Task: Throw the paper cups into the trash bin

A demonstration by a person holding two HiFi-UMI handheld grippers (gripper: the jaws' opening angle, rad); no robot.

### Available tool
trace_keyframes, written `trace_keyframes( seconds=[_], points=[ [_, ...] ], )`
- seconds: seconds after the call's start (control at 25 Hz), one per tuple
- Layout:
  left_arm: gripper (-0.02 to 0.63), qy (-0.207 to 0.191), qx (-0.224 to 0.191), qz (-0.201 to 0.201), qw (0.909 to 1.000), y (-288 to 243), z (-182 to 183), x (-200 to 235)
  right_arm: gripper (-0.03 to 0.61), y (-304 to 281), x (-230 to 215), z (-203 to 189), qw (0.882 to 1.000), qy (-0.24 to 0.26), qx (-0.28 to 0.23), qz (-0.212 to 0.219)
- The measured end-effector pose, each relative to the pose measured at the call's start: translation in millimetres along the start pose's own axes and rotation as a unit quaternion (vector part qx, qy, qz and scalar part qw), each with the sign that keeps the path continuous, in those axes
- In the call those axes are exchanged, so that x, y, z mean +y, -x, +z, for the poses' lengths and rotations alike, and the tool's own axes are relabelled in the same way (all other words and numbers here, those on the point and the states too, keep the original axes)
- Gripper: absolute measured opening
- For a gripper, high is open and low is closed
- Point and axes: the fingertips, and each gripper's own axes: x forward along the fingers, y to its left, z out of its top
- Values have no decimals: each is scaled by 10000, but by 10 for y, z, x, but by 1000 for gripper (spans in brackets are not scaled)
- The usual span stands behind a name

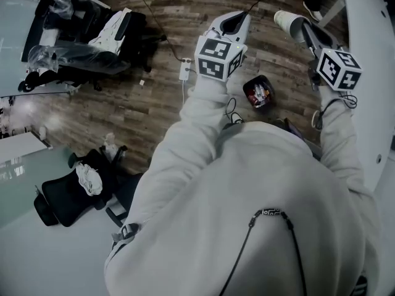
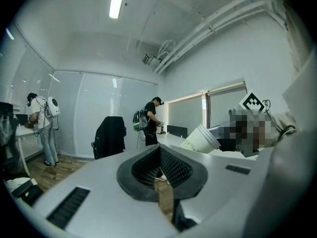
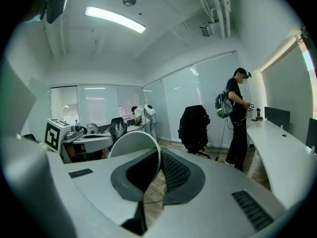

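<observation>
A white paper cup (image 1: 286,20) lies on its side in the air, held by its wall in my right gripper (image 1: 301,27), which is shut on it. In the right gripper view the cup's rim (image 3: 132,144) curves up on the left of the gripper (image 3: 159,156), pinched between the pads. My left gripper (image 1: 236,20) is raised beside it, shut with nothing in it; its pads meet in the left gripper view (image 2: 159,151), where the cup (image 2: 200,139) shows to the right. The small dark trash bin (image 1: 259,92), with red litter inside, stands on the wooden floor below and between the two grippers.
A white desk (image 1: 373,73) runs along the right edge. A power strip (image 1: 184,69) and cables lie on the floor left of the bin. Black office chairs (image 1: 69,192) stand at the lower left. A person with a backpack (image 3: 237,114) stands by a desk farther off.
</observation>
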Motion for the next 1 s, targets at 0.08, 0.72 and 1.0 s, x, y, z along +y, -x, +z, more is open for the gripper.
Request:
trace_keyframes(
  seconds=[0.08, 0.72, 1.0],
  points=[
    [2, 24, -26, 15, 10000, 60, -4, 59, 41, -38, 39, -45, 10000, -1, 69, 17],
    [3, 94, 109, 269, 9995, -30, -153, 354, 41, -415, 20, -231, 9990, -61, 357, 258],
    [2, 402, 617, 224, 9970, -112, -706, 298, 41, -567, -118, -600, 9963, -126, 794, 301]
  ],
)
